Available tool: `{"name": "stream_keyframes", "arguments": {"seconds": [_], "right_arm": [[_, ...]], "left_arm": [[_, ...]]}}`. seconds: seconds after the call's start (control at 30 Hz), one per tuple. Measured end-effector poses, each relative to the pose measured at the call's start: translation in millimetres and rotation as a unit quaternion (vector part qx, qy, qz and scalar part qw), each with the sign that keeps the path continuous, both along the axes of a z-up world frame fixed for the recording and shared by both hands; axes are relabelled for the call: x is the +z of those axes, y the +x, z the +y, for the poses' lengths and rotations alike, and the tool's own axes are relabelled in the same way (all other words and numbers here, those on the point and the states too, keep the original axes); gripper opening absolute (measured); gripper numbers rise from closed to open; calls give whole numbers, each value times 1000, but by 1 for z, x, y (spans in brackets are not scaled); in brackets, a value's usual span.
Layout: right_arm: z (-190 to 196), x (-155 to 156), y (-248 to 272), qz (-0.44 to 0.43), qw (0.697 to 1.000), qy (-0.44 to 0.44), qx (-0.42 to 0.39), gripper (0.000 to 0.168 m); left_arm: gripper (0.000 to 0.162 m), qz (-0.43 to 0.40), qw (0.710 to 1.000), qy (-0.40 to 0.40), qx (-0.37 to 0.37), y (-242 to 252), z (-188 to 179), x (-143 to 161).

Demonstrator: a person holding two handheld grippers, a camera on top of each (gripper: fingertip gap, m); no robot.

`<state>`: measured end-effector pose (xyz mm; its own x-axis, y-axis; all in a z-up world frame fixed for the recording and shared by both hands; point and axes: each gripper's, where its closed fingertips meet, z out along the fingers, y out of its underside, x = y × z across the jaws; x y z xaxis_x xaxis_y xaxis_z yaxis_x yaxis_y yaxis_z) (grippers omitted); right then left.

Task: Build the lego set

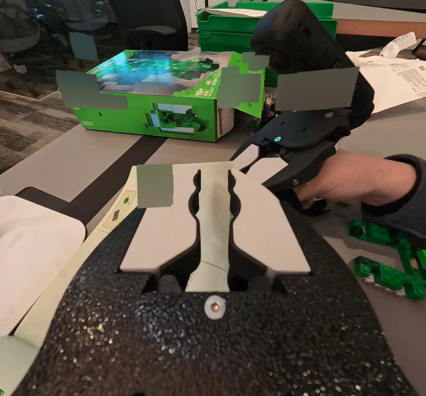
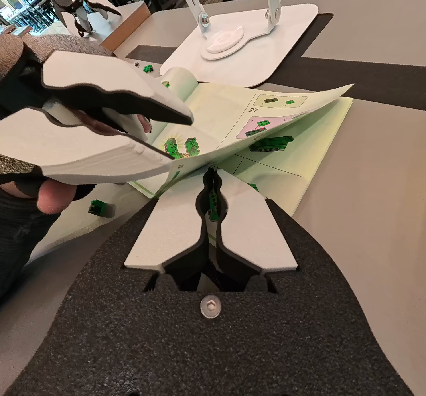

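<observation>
A page-turn in the instruction booklet (image 2: 265, 117) is being carried out rather than any brick being placed. The left gripper (image 1: 213, 170) is being held over the lifted page with its fingers (image 1: 161, 223) partly open and nothing gripped, while the right gripper (image 2: 213, 171) is being pressed nearly closed on the lower edge of that page (image 2: 207, 154), near the booklet's spine. Next, the page is probably to be carried over and flattened, then the green brick assembly (image 1: 391, 269), lying by the bench's right edge, is to be taken up.

Both grippers: black speckled bodies, pale grey wavy-edged fingers (image 1: 265, 228), central silver screw (image 2: 210, 308); dark sleeve (image 1: 401, 191).
</observation>
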<state>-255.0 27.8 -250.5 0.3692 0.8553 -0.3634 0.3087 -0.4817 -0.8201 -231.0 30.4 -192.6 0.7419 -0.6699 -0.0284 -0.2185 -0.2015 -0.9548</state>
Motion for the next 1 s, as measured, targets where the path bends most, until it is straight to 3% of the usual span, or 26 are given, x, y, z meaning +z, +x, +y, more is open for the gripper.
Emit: {"name": "stream_keyframes", "arguments": {"seconds": [0.3, 0.43, 0.57, 0.67, 0.83, 1.0], "right_arm": [[1, 0, 0, 0, 1000, 1, -4, 0], [9, 0, 4, -8, 999, 15, -29, 0], [24, 2, 12, -23, 995, 53, -83, 0], [21, 2, 8, -34, 994, 83, -64, 0], [11, 12, -3, -39, 983, 180, -16, 0], [4, 13, -9, -73, 957, 281, 17, 0]], "left_arm": [[19, 0, 1000, -1, 17, -5, 3, -1], [0, -12, 998, 14, 62, -19, 9, 6], [0, -13, 993, 15, 120, -38, 14, 13], [0, -10, 987, -17, 162, -52, 16, 10], [0, -87, 982, -87, 144, -56, 10, 4], [31, -185, 965, -152, 110, -55, 6, 0]]}}
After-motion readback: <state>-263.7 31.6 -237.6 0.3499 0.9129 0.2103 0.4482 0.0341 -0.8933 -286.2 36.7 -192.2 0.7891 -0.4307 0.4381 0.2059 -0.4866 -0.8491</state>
